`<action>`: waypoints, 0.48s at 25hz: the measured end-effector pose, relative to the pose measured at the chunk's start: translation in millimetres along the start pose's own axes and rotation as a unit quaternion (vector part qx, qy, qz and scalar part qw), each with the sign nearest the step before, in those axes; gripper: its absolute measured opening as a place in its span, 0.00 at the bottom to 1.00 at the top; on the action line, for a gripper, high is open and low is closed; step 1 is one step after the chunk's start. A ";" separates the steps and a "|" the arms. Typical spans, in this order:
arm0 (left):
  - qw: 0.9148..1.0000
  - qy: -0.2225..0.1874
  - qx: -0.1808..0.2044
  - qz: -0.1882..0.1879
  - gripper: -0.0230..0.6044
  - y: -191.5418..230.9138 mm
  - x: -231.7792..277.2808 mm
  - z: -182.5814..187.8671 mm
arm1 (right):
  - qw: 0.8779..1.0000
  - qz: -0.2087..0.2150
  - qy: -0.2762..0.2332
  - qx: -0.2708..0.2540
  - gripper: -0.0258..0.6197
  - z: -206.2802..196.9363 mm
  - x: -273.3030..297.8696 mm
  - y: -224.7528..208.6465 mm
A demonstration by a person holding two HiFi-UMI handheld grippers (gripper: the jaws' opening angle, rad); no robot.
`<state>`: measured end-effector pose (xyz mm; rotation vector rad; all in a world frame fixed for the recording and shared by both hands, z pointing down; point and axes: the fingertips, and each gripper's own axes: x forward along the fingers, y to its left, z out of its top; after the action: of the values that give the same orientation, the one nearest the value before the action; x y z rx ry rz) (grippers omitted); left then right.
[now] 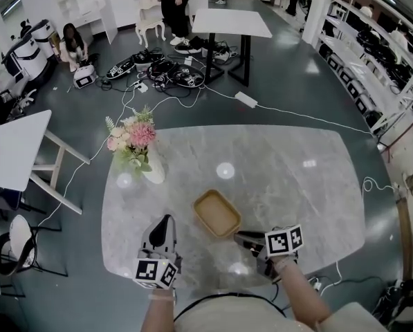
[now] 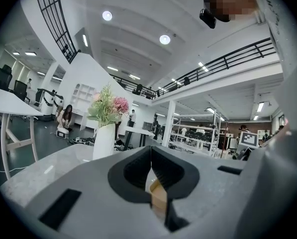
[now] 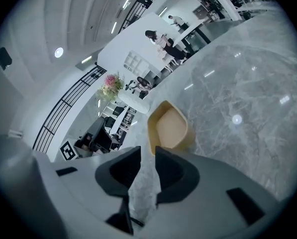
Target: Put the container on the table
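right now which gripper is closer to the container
Right. The right gripper sits just off the near right corner of the container; the left gripper is farther, at its left.

Tan container [image 1: 217, 213] on table [image 1: 317, 185], possibly marble

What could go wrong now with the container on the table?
1. The right gripper, jaws narrowly open and empty, sits at the near corner of the container; a push forward may slide it over the smooth table.
2. The vase stands beyond the left gripper; a sweep there may tip it.
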<state>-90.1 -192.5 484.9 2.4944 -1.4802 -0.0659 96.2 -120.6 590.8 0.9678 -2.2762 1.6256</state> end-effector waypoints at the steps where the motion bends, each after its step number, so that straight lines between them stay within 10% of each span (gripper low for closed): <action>1: 1.000 -0.001 0.001 0.000 0.04 0.0 -0.2 1.3 | 1.000 -0.002 -0.006 -0.003 0.18 2.7 -2.1 0.0; 12: 1.000 -0.009 0.009 -0.001 0.04 2.4 -3.9 9.9 | 0.994 -0.013 -0.096 -0.057 0.05 36.9 -19.9 6.6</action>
<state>-95.6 -192.0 475.5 2.5143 -1.4922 -0.0755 115.6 -144.4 561.6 1.1655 -2.4371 1.4313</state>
